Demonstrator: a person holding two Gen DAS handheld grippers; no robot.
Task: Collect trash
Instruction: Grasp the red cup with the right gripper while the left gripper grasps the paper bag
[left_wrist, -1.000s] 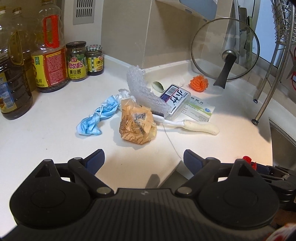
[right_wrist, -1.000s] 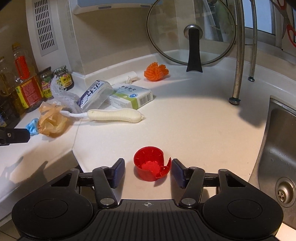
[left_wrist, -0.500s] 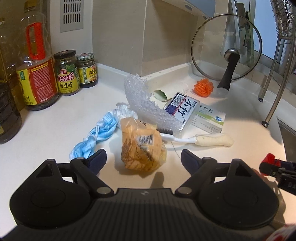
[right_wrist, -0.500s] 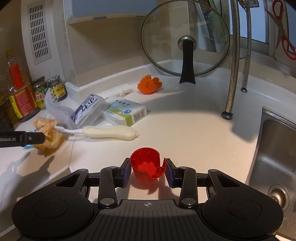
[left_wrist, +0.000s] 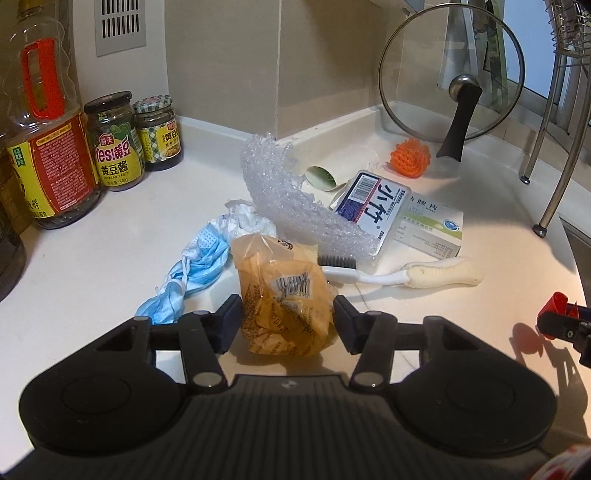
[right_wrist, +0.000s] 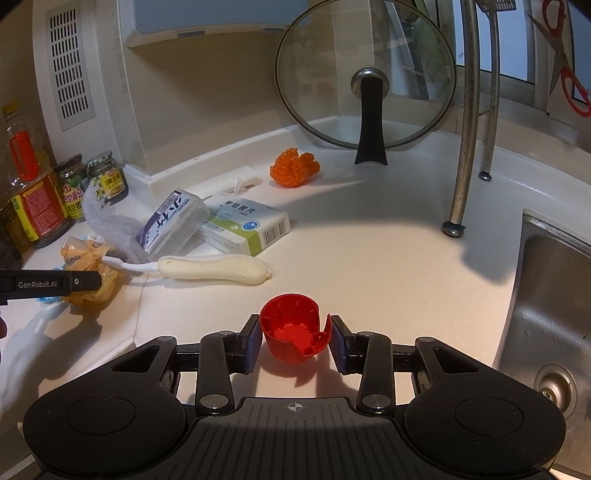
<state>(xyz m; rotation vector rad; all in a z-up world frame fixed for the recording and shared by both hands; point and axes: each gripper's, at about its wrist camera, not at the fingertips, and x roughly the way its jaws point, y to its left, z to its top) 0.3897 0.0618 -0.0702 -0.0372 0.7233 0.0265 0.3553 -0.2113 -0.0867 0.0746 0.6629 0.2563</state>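
Note:
A crumpled orange-yellow wrapper (left_wrist: 284, 295) lies on the white counter (left_wrist: 92, 258) between the fingers of my left gripper (left_wrist: 288, 317). Its jaws are closing and both pads touch the wrapper's sides. Beside it lie a blue face mask (left_wrist: 192, 273), bubble wrap (left_wrist: 284, 192), a white brush (left_wrist: 406, 275), a clear plastic box (left_wrist: 373, 214) and a medicine carton (left_wrist: 432, 229). My right gripper (right_wrist: 294, 338) is shut on a broken red cap (right_wrist: 290, 325) just above the counter. One left finger (right_wrist: 55, 283) crosses the wrapper (right_wrist: 92, 258) in the right wrist view.
Oil bottles (left_wrist: 48, 147) and two sauce jars (left_wrist: 114, 144) stand at the back left. A glass pot lid (right_wrist: 365, 77) leans on the back wall beside an orange scrubber (right_wrist: 293, 168). Metal rack legs (right_wrist: 461, 147) and a steel sink (right_wrist: 554, 314) are at the right.
My left gripper moved forward over the wrapper and its jaws narrowed onto it. The right gripper closed on the red cap and has held it since.

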